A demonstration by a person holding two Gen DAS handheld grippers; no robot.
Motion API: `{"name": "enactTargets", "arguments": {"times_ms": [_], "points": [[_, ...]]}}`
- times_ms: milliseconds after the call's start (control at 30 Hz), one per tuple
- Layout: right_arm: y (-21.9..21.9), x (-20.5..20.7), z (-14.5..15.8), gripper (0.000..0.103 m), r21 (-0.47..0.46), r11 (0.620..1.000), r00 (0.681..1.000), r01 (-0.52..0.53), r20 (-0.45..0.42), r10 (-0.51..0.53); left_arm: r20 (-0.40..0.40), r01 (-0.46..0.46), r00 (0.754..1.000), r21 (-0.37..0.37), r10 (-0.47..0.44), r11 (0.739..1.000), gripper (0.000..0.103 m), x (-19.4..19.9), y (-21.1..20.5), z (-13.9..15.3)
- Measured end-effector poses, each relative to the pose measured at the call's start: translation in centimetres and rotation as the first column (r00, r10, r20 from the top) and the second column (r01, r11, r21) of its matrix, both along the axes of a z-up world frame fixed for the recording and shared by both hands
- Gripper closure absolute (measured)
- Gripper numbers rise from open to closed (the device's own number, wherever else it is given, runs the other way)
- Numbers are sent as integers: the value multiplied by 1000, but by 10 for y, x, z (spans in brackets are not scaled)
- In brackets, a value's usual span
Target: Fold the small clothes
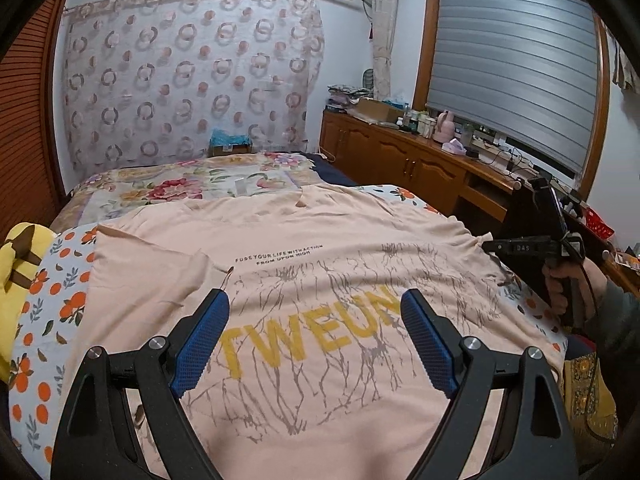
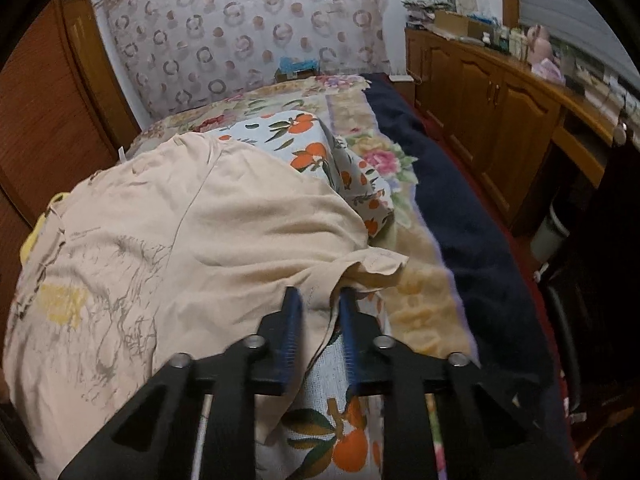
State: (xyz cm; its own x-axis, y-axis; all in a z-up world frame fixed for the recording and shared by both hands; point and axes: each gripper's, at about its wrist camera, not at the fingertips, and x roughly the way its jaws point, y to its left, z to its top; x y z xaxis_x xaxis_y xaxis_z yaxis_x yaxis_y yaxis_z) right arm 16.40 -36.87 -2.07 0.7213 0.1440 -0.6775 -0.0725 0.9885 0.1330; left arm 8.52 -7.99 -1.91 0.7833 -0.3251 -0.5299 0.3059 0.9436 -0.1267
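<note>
A peach T-shirt (image 1: 304, 240) with yellow "TWEUN" lettering lies spread face up on an orange-print cloth over the bed. My left gripper (image 1: 316, 300) is open and empty, hovering over the lettering. My right gripper (image 2: 318, 296) has its jaws nearly closed on the shirt's right sleeve edge (image 2: 360, 268); the fabric passes between the blue pads. In the left wrist view the right gripper (image 1: 490, 245) touches the shirt's right edge. The shirt (image 2: 180, 240) fills the left half of the right wrist view.
An orange-print cloth (image 2: 316, 148) and a floral bedspread (image 1: 180, 184) cover the bed. A yellow plush (image 1: 20, 264) lies at the left. A dark blue blanket (image 2: 460, 208) runs along the bed's right side. Wooden cabinets (image 1: 400, 160) with clutter stand beyond.
</note>
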Motion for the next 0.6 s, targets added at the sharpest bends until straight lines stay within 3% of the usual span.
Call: {"name": "enactTargets", "arguments": {"times_ms": [167,300,500,600], "points": [[20,-12,11,99,-52,996,995,-71,63,74,-5,-8,1000,-1,8,1000,15,-6,7,-1],[44,-26,38,99,-63,989,980,-136,136,143,-3,-22,1000,-9,22,1000,15,-10,14,0],[110,-46,81,99,-106,950,923,-292,229,309,-1,-38,999,-5,38,999,15,-12,18,0],[132,-55,93,99,-139,936,903,-322,252,348,-9,-34,999,-1,34,999,15,-13,19,-1]]}}
